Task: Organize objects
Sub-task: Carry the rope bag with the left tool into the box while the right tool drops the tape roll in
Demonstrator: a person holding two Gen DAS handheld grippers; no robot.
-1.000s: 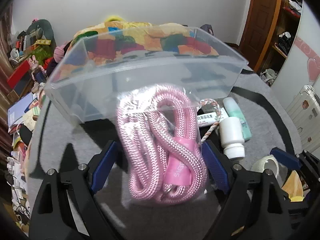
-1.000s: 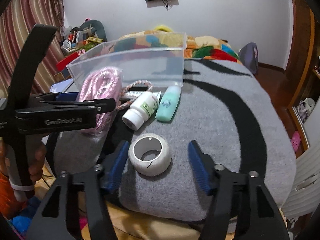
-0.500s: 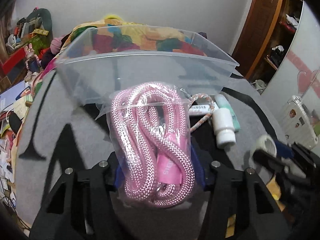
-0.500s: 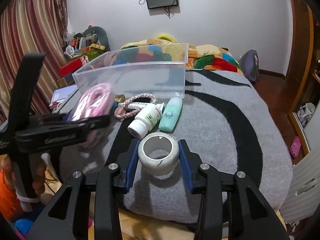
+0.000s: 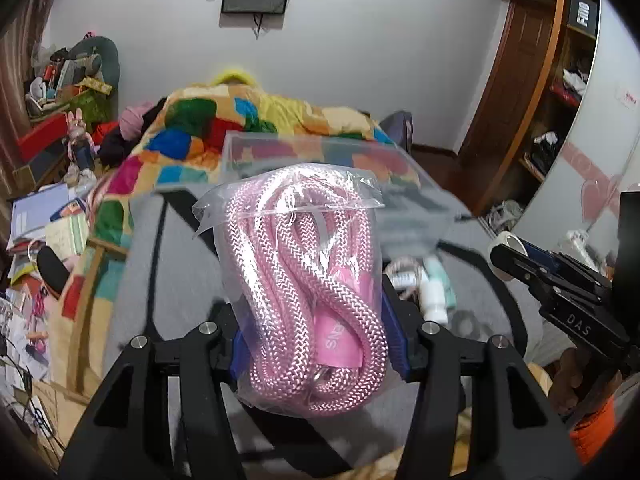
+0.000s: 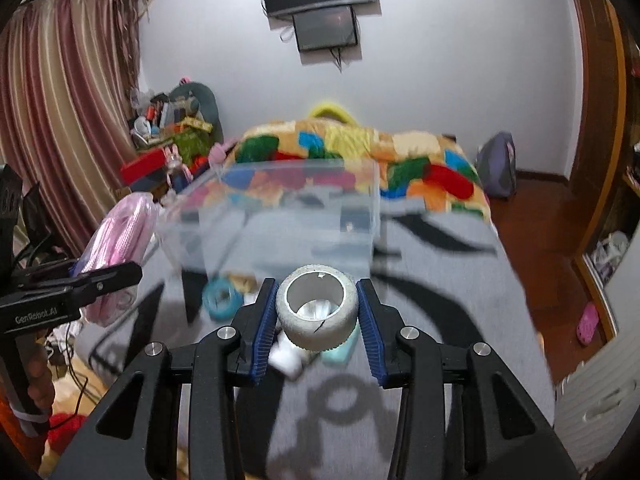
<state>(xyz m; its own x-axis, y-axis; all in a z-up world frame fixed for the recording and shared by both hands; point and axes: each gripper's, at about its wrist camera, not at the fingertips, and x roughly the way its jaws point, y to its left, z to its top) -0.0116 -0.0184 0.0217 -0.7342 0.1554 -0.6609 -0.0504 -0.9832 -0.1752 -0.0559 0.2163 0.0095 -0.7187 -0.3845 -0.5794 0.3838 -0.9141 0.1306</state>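
Observation:
My left gripper (image 5: 318, 344) is shut on a clear bag of pink rope (image 5: 308, 292) and holds it raised above the grey blanket, in front of the clear plastic bin (image 5: 320, 152). My right gripper (image 6: 318, 322) is shut on a white tape roll (image 6: 316, 312), lifted above the blanket in front of the bin (image 6: 280, 208). The bagged rope (image 6: 120, 232) and left gripper also show at the left of the right wrist view. The right gripper with the tape roll (image 5: 506, 240) shows at the right of the left wrist view.
A white bottle (image 5: 434, 300), a green tube (image 5: 440, 276) and a braided cord (image 5: 400, 270) lie on the grey blanket (image 6: 440, 320) below. A colourful quilt (image 6: 360, 152) lies behind the bin. Clutter stands at the left; a wooden door (image 5: 516, 92) at the right.
Both grippers closed on their objects and lifted them. The rope bag rose from the blanket towards the bin. The tape roll rose off the blanket and moved forward.

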